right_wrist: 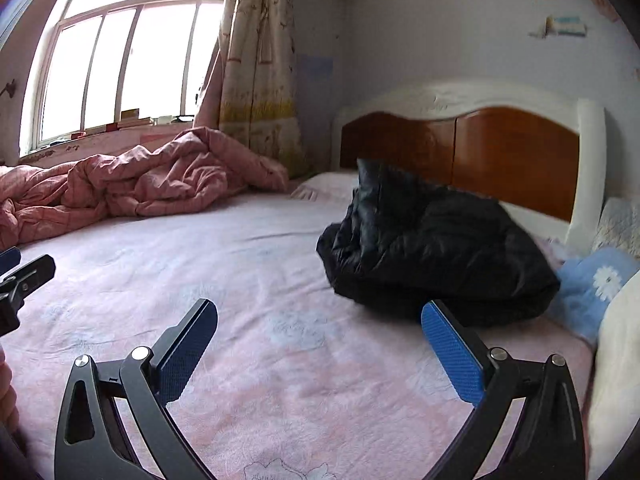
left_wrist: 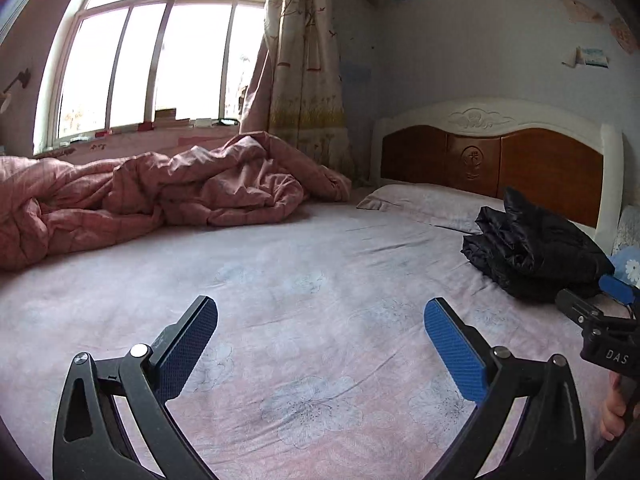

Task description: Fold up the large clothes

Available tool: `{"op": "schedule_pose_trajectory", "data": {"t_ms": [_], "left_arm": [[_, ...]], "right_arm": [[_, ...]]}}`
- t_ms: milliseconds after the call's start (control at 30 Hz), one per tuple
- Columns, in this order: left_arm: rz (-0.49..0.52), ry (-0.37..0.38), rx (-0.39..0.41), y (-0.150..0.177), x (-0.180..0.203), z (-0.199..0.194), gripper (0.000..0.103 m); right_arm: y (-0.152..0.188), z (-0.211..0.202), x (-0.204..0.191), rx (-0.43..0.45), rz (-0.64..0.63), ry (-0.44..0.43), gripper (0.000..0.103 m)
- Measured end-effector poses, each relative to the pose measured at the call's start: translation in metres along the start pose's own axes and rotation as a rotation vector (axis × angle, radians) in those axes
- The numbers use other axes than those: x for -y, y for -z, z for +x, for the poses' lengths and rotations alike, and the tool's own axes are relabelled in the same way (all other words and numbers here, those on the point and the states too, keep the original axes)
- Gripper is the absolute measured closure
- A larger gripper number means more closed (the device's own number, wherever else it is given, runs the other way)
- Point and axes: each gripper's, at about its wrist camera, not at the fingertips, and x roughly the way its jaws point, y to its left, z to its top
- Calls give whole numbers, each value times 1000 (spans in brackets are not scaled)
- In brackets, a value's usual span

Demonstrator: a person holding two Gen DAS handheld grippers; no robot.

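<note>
Black puffer jacket [right_wrist: 432, 256] sits as a folded bundle on the pink floral sheet [right_wrist: 280, 280], right of centre in the right wrist view and at the right edge in the left wrist view, just in front of the pillow [left_wrist: 424, 204] and the wood headboard [right_wrist: 516, 156]. My read: the fold looks done and the bundle is parked, so this is the tail of the step; nothing else black or unfolded is in reach. Next move, if any, would be a light tidy-up squeeze on the loose top flap, or pulling both tongs clear. Long axis of the bundle runs roughly left-right across the frame, parallel to the headboard; one corner sticks up at its upper left, pointing toward the headboard. Which end is collar or hem I can't tell. My right gripper [right_wrist: 320, 344] has its blue pads wide apart, nothing between them, right fingertip just short of the bundle's near edge. My left gripper [left_wrist: 320, 344] is likewise spread wide and empty, over bare sheet at lower centre. Crumpled pink quilt [left_wrist: 160, 188] lies upper left under the window [left_wrist: 152, 52], well apart from the jacket.
</note>
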Motion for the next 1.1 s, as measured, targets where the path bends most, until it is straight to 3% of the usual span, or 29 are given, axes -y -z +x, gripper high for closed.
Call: {"op": "schedule_pose_trajectory", "data": {"t_ms": [133,1100], "left_arm": [[47,-6,2,1,11,0,0],[35,13,-50,1,3,6,0]], "right_arm": [[2,7,-3,-25,-16,0,0],[2,2,-9,-15,-43,7,0]]}}
